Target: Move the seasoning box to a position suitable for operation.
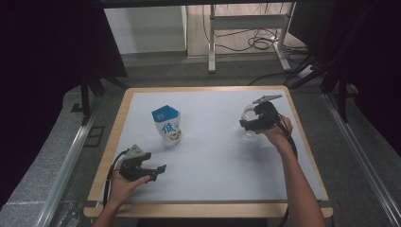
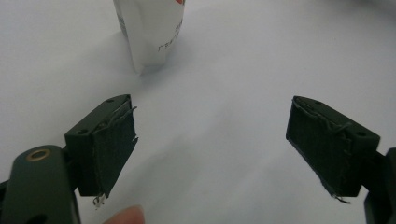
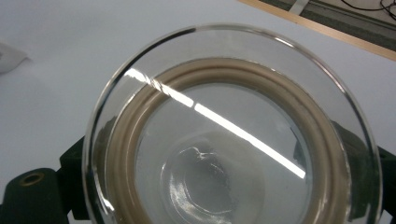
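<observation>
A round clear glass lid with a beige seal ring sits between the jaws of my right gripper, which is shut on its rim. In the high view that glass lid is at the table's right, at the tip of the right gripper; I cannot tell whether it touches the table. A blue and white standing pouch is upright left of centre. My left gripper rests low near the front left, open and empty. In the left gripper view the pouch stands beyond the left gripper.
The white table top has a wooden rim. Beyond the far edge are a grey floor, a metal frame's legs and loose cables. Dark curtains hang at both sides.
</observation>
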Demonstrator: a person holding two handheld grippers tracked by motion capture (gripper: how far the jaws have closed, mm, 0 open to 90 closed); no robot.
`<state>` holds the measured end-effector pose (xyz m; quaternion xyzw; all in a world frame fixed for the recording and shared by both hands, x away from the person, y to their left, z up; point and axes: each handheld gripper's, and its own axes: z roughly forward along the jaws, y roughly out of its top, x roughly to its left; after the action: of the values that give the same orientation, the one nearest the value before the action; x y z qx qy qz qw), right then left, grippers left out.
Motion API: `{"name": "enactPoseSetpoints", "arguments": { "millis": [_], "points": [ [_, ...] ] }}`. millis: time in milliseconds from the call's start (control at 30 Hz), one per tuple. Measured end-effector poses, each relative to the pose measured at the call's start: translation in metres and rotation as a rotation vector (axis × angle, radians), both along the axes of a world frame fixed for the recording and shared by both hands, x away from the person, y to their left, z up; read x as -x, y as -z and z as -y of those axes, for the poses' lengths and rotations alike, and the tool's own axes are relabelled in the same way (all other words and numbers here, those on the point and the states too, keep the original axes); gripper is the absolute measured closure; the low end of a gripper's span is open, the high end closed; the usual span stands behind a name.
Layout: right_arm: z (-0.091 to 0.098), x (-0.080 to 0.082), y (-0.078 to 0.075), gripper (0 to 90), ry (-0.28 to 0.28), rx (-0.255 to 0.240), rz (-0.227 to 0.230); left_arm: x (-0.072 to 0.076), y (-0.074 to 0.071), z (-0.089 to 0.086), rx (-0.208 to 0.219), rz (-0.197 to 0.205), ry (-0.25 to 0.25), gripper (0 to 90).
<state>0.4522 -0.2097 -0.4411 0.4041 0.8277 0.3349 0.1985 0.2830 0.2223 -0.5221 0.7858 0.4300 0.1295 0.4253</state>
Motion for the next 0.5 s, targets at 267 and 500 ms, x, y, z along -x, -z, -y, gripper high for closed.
{"name": "enactPoseSetpoints", "arguments": {
  "millis": [267,500],
  "points": [
    [0.002,0.025,-0.004,11.5,-0.031,-0.002,-0.003,0.0,-0.001,-0.002,0.007,0.002,0.0,15.9],
    [0.004,0.05,-0.001,11.5,-0.074,-0.018,-0.009,0.001,-0.003,-0.004,0.014,0.004,-0.002,15.9]
  ]
}}
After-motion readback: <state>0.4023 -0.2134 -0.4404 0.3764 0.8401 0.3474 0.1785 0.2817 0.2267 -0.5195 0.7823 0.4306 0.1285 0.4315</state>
